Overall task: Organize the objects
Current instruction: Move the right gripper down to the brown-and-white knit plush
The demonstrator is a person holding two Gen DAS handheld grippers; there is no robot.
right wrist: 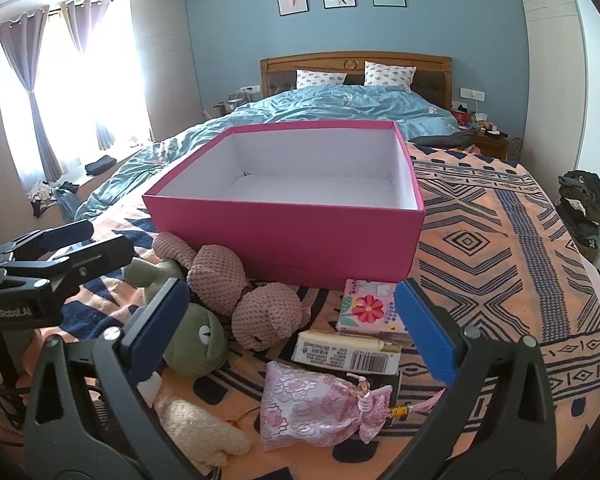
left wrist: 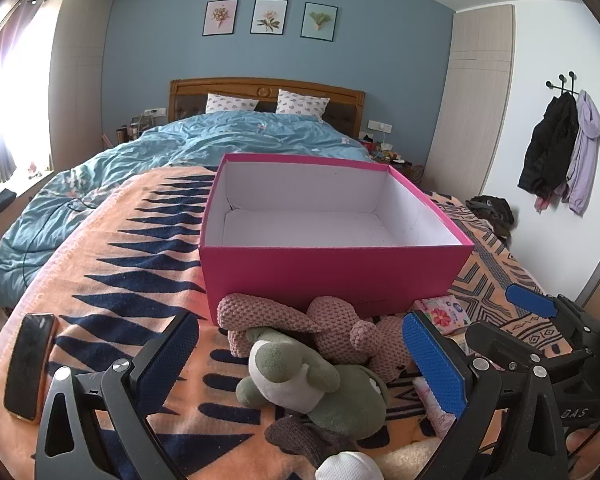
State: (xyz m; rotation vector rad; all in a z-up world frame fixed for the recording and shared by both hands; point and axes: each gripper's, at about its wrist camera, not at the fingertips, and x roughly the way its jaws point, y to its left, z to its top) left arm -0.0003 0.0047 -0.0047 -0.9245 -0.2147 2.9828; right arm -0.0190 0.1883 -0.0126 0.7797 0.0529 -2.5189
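Observation:
An open, empty pink box (left wrist: 332,272) (right wrist: 292,236) stands on the orange patterned blanket. In front of it lie a pink knitted plush (left wrist: 332,332) (right wrist: 256,312), a green plush (left wrist: 320,384) (right wrist: 198,344), a floral tissue pack (right wrist: 370,308) (left wrist: 446,308), a cream barcoded box (right wrist: 348,352) and a pink brocade pouch (right wrist: 312,408). My left gripper (left wrist: 300,364) is open, its fingers on either side of the green plush without holding it. My right gripper (right wrist: 296,332) is open above the small items. Each gripper shows in the other's view.
A black phone (left wrist: 30,364) lies on the blanket at the left. A cream fluffy toy (right wrist: 204,428) and a brown knitted item (left wrist: 304,436) lie near the bed's front edge. A blue duvet (left wrist: 172,148) covers the far bed. A dark bundle (right wrist: 582,208) sits at the right.

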